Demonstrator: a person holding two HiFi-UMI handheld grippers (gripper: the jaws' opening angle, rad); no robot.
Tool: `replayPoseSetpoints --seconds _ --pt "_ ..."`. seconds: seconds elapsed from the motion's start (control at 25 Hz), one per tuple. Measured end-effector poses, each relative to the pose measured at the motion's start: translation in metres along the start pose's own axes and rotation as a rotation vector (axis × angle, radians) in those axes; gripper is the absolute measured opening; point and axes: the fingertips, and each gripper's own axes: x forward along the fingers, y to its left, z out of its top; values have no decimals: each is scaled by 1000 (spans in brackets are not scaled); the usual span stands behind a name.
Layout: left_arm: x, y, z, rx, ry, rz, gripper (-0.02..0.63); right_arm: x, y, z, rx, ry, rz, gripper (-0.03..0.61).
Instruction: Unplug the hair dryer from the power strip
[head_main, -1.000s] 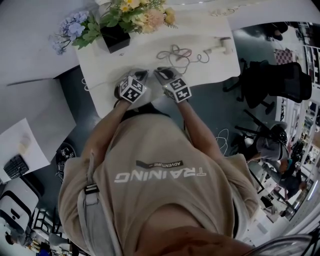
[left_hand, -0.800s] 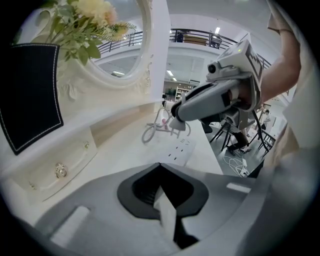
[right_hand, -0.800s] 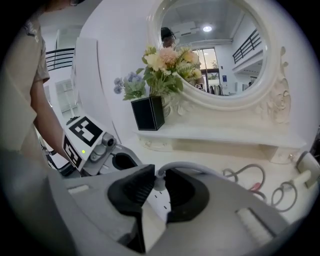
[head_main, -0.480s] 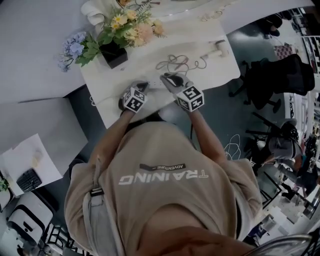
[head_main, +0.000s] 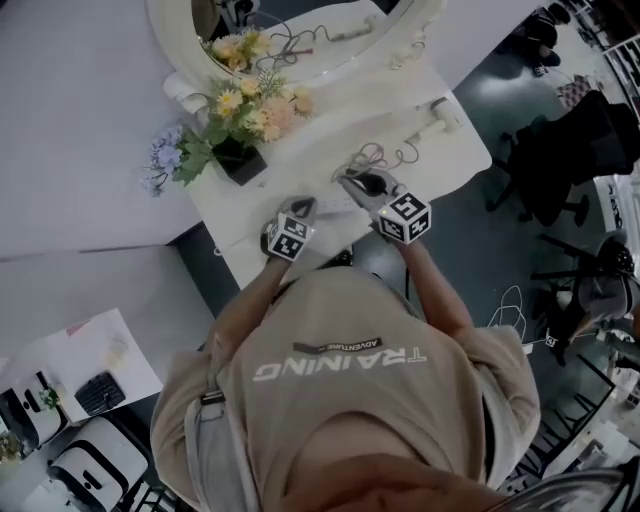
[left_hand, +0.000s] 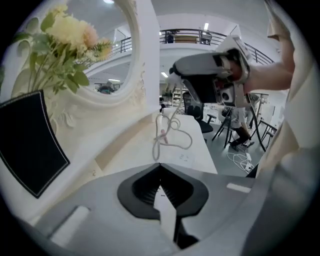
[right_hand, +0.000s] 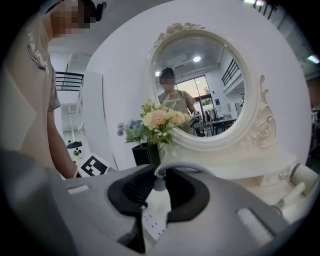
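On my right gripper (right_hand: 159, 174), ribbed black fingers (right_hand: 134, 190) pinch one rounded white plug (right_hand: 159, 183) above one flat white power strip (right_hand: 150, 220). On my left gripper (left_hand: 160, 166), the fingers (left_hand: 143, 190) meet tip-to-tip. One white hair dryer (head_main: 443, 108) lies farther along the surface (head_main: 455, 150).

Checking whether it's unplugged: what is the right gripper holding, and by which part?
The right gripper holds the hair dryer's white plug by its body, between the jaw tips.
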Motion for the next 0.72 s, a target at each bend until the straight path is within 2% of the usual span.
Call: replayPoseSetpoints --seconds 0.4,0.72 --pt "-81 36 112 -196 -306 79 6 -32 -18 42 28 -153 -1 74" --pt "-139 58 171 -196 -468 162 6 -48 -17 90 -6 -277 -16 74"
